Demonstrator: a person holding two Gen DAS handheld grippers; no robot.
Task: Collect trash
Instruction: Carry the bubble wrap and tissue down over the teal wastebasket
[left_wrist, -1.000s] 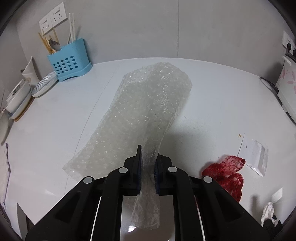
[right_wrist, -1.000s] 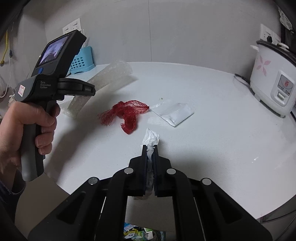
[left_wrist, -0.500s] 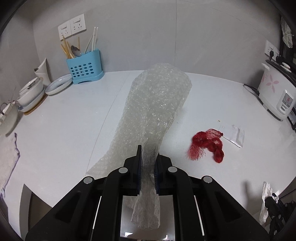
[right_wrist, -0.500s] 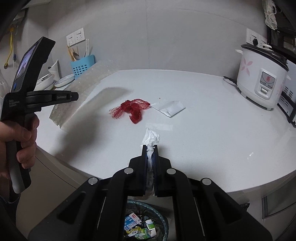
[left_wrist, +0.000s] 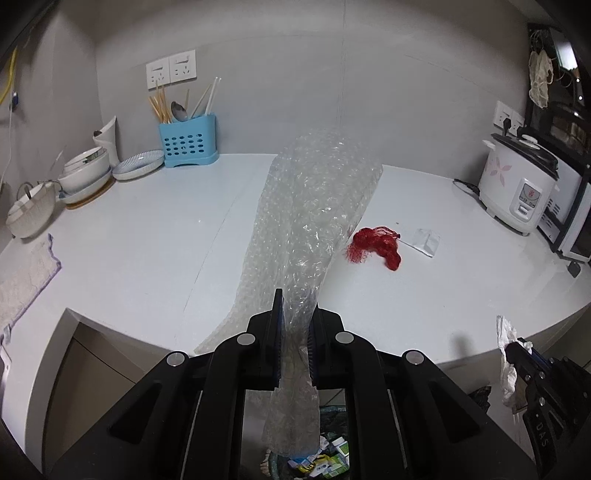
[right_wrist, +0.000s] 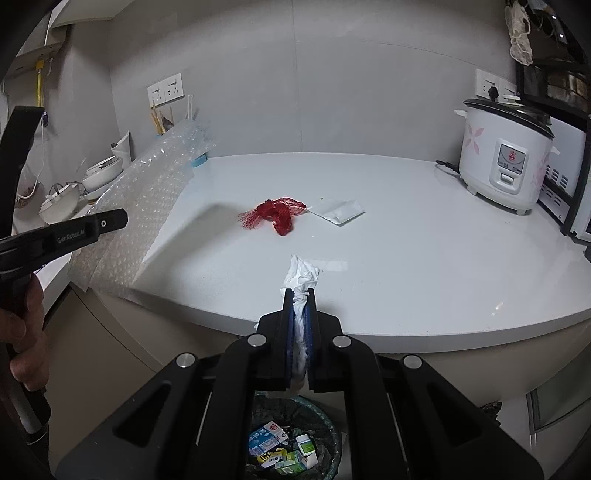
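Carrying two pieces of trash off the counter (right_wrist: 424, 236) toward the waste bin (right_wrist: 295, 439), both grippers had drawn back past the counter edge. The left gripper (left_wrist: 294, 321) had its jaws pressed onto the near end of the bubble wrap (left_wrist: 314, 206), whose far part trailed up over the counter while its tail hung toward the bin. The right gripper (right_wrist: 298, 314) pinched a crumpled white tissue (right_wrist: 301, 275) directly above the bin. The step in hand appeared to be transport to the drop; the next move would call for lining each piece over the bin mouth before parting the jaws, the long wrap needing the most clearance. Compared with a second earlier, both cameras had retreated: the bin had come into view below, and the red mesh bag (right_wrist: 275, 216) and white packet (right_wrist: 341, 210) lay farther off, uncollected.
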